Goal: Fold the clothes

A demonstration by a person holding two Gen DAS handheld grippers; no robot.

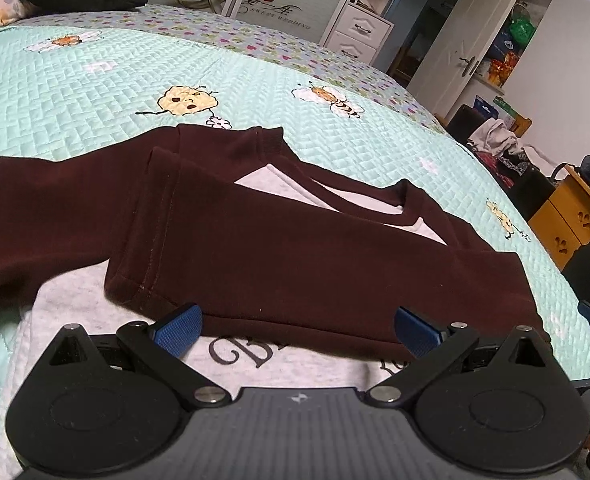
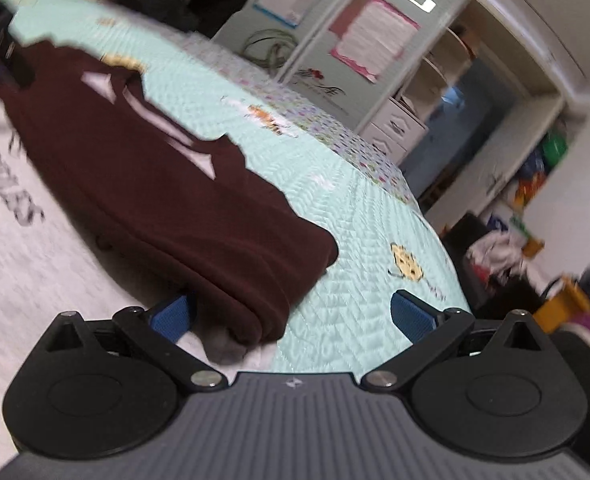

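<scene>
Left wrist view shows us our left claw (image 1: pixel 298 330) spread wide and holding nothing, hovering just above the near edge of a dark maroon sleeve (image 1: pixel 315 264) that lies folded across the grey chest of a two-tone sweatshirt (image 1: pixel 95 304). That sweatshirt lies face up on the bed (image 1: pixel 75 92), which is covered by a mint quilted spread with printed bees and flowers; its collar (image 1: pixel 405 192) points to the far side, and dark printed letters show on the grey front near the claw. From the right wrist view, which is blurred, our right claw (image 2: pixel 291 316) also stands wide, with the right-hand folded edge of the garment bunched just between its left finger and the open gap, gripping nothing. We judge that the sleeves are already laid inward over the body, so the fold stands partway: the grey body looks to lie flat below the sleeves. A closing fold of hem toward collar would call for both claws to pinch cloth at matching points on the near side and carry it over evenly, so the crossed sleeves do not slide out.
</scene>
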